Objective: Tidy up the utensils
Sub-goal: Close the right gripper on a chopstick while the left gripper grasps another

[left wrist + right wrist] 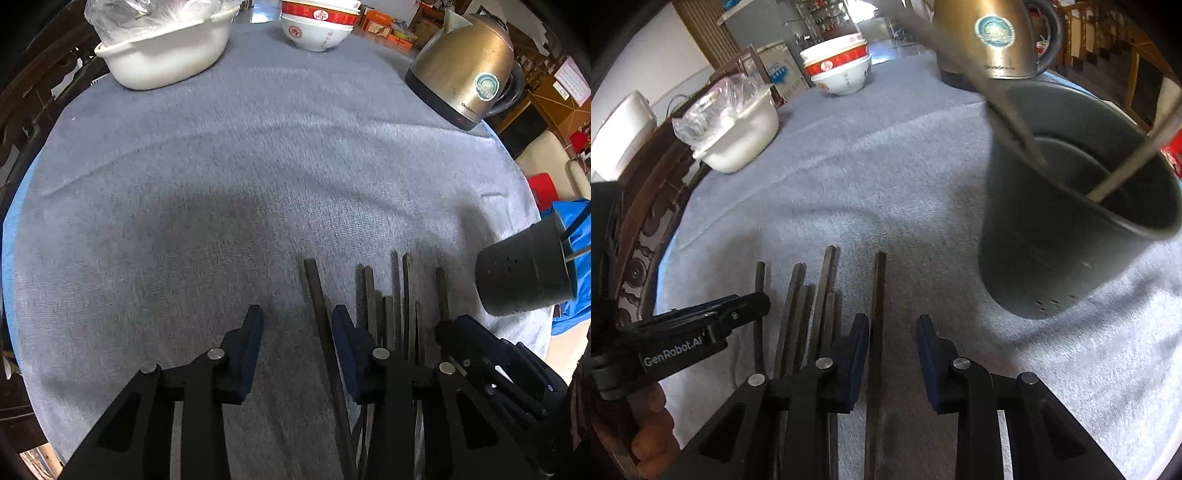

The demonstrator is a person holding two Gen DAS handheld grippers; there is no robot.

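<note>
Both grippers are rocking the same look: matte black linkage arms with cutout triangles, round silver pivot pins sitting at the joints, and dark navy blue pads lining the fingers. The left gripper [297, 345] is showing four of those pins, and so is the right gripper [893, 354]. From the right wrist view, the left one's side is wearing white "GenRobot.AI" lettering plus a small screw near its tip.
</note>
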